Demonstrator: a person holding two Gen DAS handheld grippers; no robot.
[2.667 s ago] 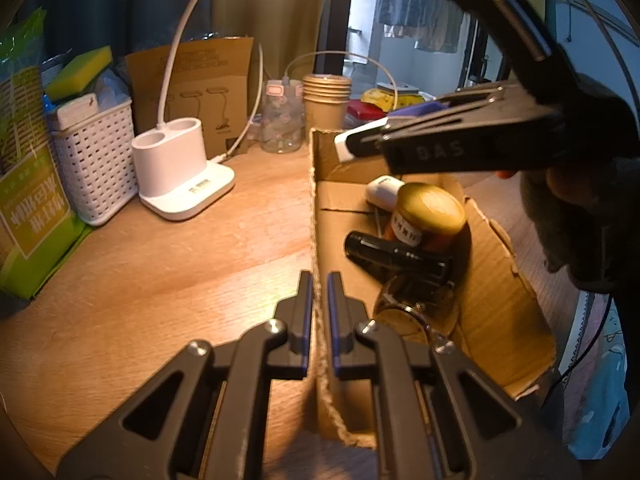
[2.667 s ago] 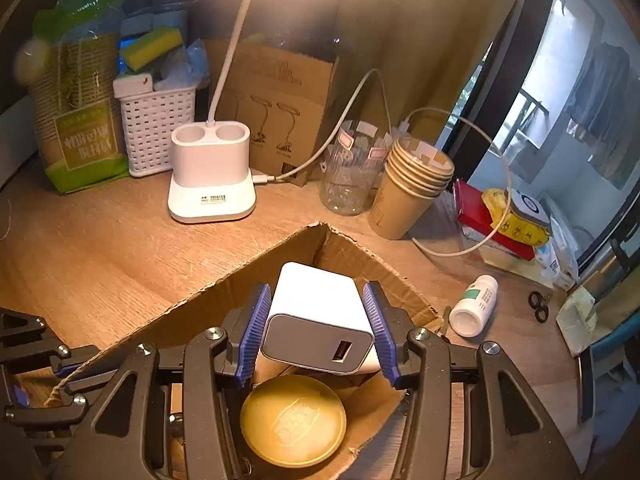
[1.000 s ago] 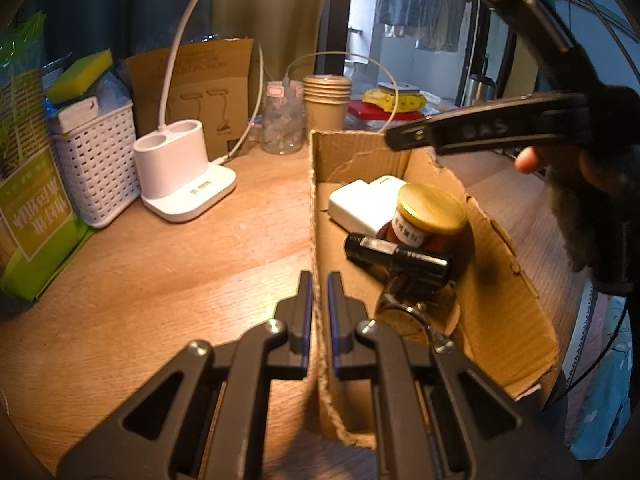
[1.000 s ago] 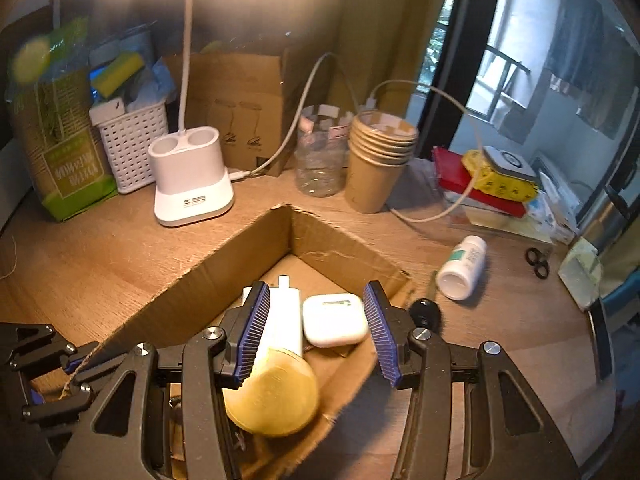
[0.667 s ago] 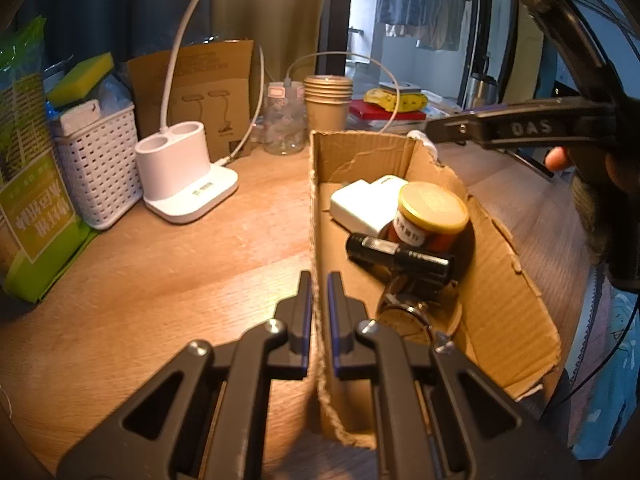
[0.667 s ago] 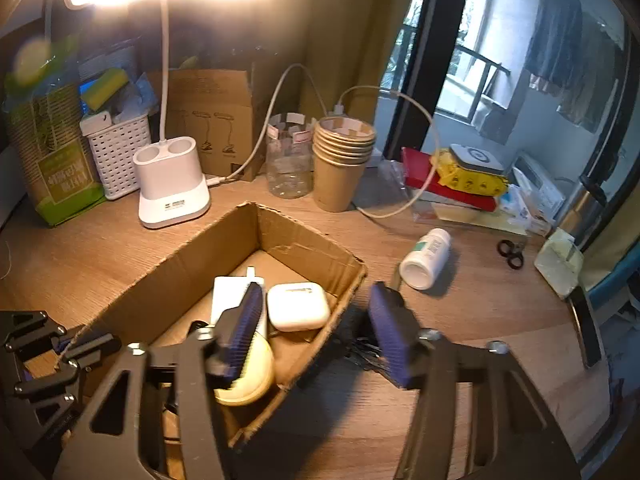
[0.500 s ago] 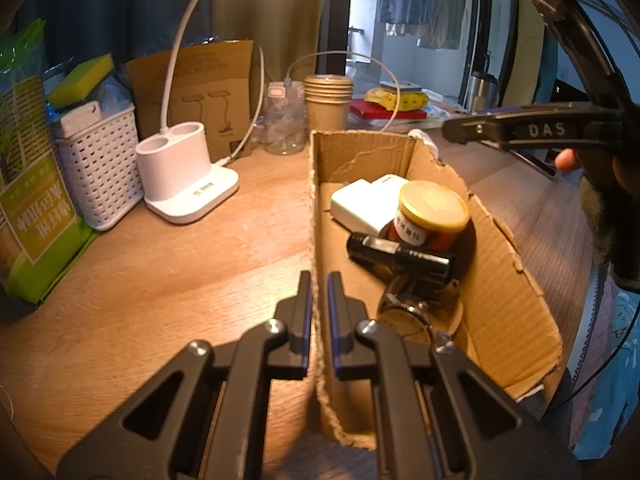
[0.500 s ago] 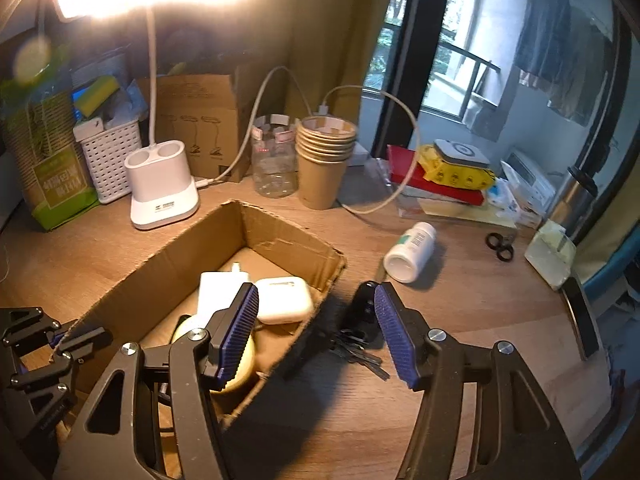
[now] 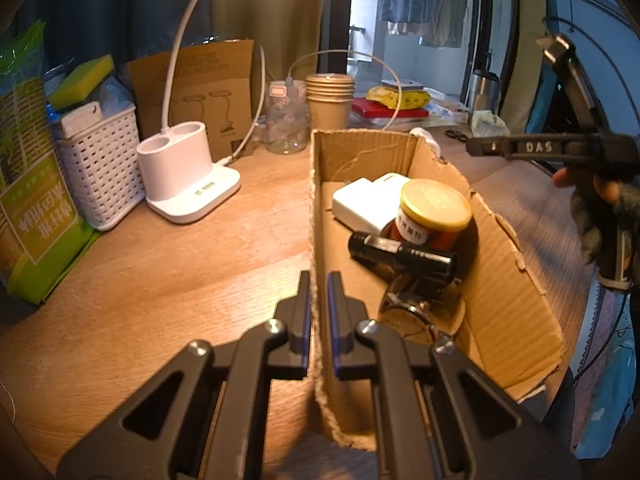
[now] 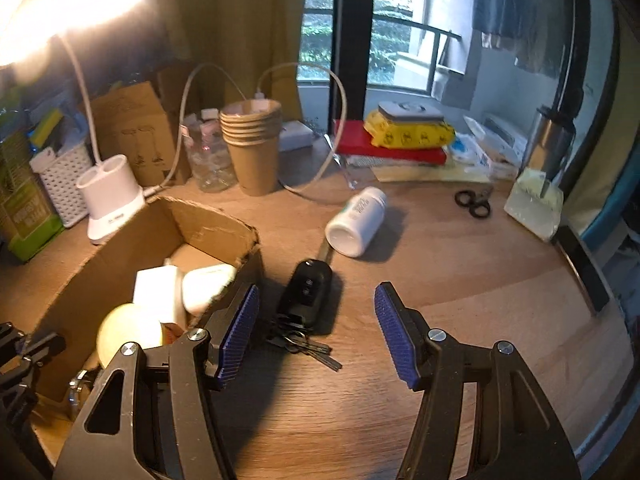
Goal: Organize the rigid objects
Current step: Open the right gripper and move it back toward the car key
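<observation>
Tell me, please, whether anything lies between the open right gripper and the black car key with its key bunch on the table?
Nothing visible does. The right gripper hangs open just over the car key, which lies in the clear on the wooden table, right beside the cardboard box. The white bottle lies beyond it.

A desk lamp (image 10: pixel 60 4) blazes at upper left of the right wrist view, blown out to white glare with a warm halo. Its amber light pools on the wooden table (image 9: pixel 168 280) ahead of the left gripper (image 9: pixel 319 304), while cooler daylight enters through the window (image 10: pixel 400 40) beyond. The key fob (image 10: pixel 306 292) and pill bottle (image 10: pixel 356 220) cast dark shadows toward the right. The jar lid (image 10: pixel 128 332) inside the cardboard box (image 9: pixel 508 280) smears with motion blur. Fisheye bending curves both frames, and their corners fall to black.
</observation>
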